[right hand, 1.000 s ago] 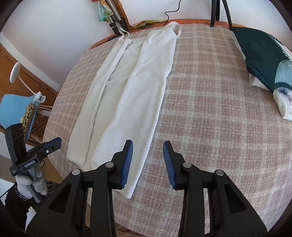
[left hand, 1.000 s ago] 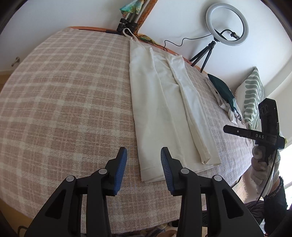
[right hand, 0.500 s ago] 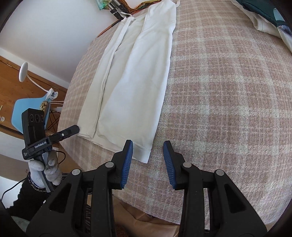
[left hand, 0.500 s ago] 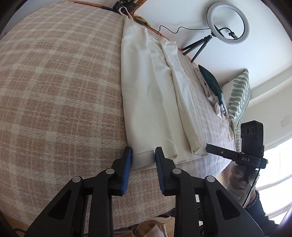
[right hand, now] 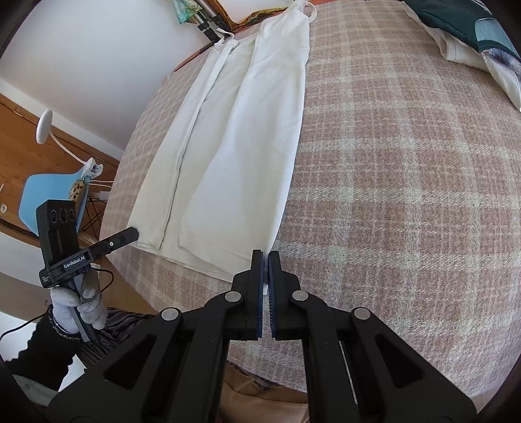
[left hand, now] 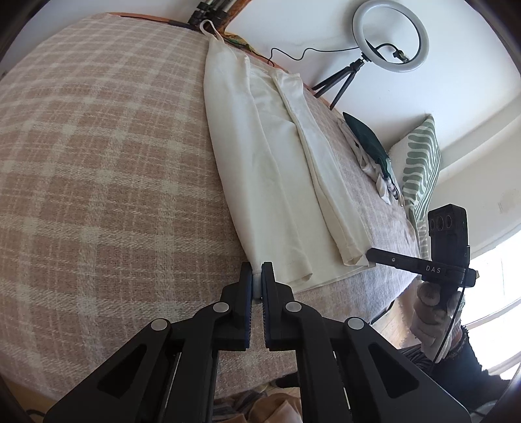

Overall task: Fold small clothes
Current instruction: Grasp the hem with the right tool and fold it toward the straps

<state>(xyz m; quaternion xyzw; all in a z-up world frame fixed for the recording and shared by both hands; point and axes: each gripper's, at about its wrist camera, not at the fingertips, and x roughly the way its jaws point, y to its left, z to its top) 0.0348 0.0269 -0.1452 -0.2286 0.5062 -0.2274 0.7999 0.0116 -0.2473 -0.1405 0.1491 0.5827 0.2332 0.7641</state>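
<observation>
A long white strappy garment (left hand: 260, 156) is lying flat on the bed's pink-and-cream checked blanket (left hand: 97, 162), folded lengthwise with its side panels turned in, its straps pointing toward the far wall and its hem sitting near the edge of the bed closest to the person. The left gripper (left hand: 257, 276) is pinching one hem corner, its jaws having just been closing, and a bit of white fabric is showing between the blue pads. The right gripper (right hand: 265, 263) is clamping the opposite hem corner in the same way, its jaws also having just been closing, a thin sliver of cloth caught between them. Each gloved hand is holding its tool by the handle just off the bed's edge. A dark green garment (right hand: 462, 22) is lying further along the bed beside a green-striped pillow (left hand: 420, 162). A ring light (left hand: 387, 35) is standing against the far wall.
</observation>
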